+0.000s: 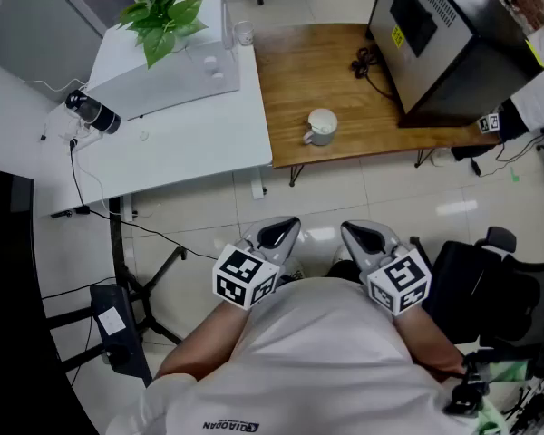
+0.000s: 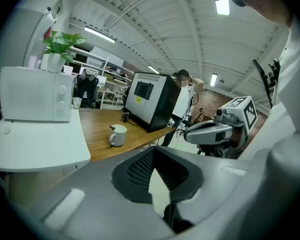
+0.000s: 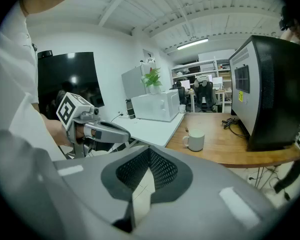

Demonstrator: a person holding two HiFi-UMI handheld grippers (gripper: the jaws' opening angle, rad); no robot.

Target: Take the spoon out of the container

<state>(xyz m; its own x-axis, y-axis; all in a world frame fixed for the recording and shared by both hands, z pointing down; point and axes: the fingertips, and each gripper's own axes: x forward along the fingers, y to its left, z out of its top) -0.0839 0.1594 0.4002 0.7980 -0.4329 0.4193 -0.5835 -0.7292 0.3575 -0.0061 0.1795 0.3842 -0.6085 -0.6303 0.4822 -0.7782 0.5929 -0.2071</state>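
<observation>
Spoon [image 3: 186,129] in mug [image 3: 194,140], well ahead of my jaws, left gripper [image 1: 284,229] and right gripper [image 1: 356,233] both pressed together, empty.

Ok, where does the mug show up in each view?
Head view: mug just above centre, near the front edge of the wooden table.
Left gripper view: mug left of centre, on the same table.
Right gripper view: mug right of centre.
Shared landmark: the black box stands to the mug's right in all three.
</observation>
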